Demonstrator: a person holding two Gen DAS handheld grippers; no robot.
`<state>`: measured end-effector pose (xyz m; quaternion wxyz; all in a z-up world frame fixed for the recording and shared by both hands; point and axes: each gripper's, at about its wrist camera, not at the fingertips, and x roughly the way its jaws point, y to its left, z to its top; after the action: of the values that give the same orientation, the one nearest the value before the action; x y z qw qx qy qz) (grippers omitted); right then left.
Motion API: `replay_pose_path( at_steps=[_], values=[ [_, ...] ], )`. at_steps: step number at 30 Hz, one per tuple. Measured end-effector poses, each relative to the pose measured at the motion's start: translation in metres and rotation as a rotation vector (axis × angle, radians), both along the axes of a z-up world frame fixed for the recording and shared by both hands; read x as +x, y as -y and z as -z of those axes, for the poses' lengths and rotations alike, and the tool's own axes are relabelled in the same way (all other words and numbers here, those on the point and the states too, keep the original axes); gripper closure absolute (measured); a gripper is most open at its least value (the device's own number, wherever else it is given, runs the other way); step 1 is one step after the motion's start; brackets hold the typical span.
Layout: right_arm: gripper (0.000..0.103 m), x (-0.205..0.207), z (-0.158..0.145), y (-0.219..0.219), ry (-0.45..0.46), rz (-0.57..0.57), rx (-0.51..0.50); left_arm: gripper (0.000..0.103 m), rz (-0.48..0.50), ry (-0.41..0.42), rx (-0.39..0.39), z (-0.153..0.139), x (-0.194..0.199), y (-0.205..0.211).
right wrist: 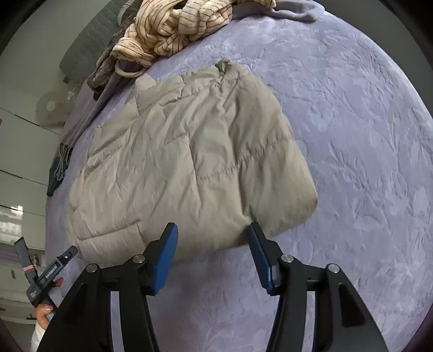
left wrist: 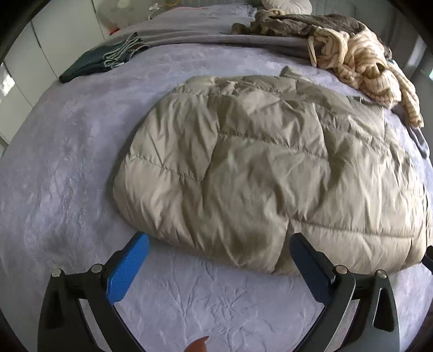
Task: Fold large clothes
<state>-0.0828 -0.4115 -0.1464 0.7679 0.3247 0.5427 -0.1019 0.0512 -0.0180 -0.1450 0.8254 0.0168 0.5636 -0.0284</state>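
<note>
Jacket [left wrist: 259,173]: beige quilted garment, folded into a padded block, is being supported flat on the lavender bedspread [left wrist: 67,173]; it is also being shown in the right wrist view [right wrist: 184,168].
Left gripper [left wrist: 219,243]: jaws are being held wide apart; the blue pads [left wrist: 127,270] are being kept clear of the fabric, with the near edge of the jacket lying between and just beyond them.
Right gripper [right wrist: 213,232]: jaws are being held partly apart; nothing is being clamped, and the near corner of the jacket is being framed between the tips.
Left hand [right wrist: 46,311]: the handle of the other tool is being gripped at the left edge of the right wrist view.
Striped sweater [left wrist: 362,67]: is being left crumpled beyond the jacket, beside a brown garment [left wrist: 297,24].
Dark folded item [left wrist: 102,58]: is being kept well apart, at the far left of the bed.
</note>
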Motion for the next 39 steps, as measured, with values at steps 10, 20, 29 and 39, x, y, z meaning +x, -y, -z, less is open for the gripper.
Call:
replay_pose_path(
  at_steps=[10,20,29,39],
  values=[
    [0.018,-0.023,0.034,-0.017,-0.024,0.118,0.116,0.0,0.014,-0.044,-0.032,0.018,-0.001,-0.021],
    [0.017,-0.034,0.056,-0.029,0.02,0.243,0.269,0.0,0.029,-0.099,-0.147,0.024,0.001,-0.036],
    [0.0,-0.022,0.063,-0.022,0.077,0.318,0.343,0.0,-0.069,-0.139,-0.385,0.033,0.009,-0.067],
    [0.0,0.011,0.07,-0.01,0.155,0.344,0.513,0.0,-0.152,-0.169,-0.631,0.058,0.019,-0.094]
  ],
)
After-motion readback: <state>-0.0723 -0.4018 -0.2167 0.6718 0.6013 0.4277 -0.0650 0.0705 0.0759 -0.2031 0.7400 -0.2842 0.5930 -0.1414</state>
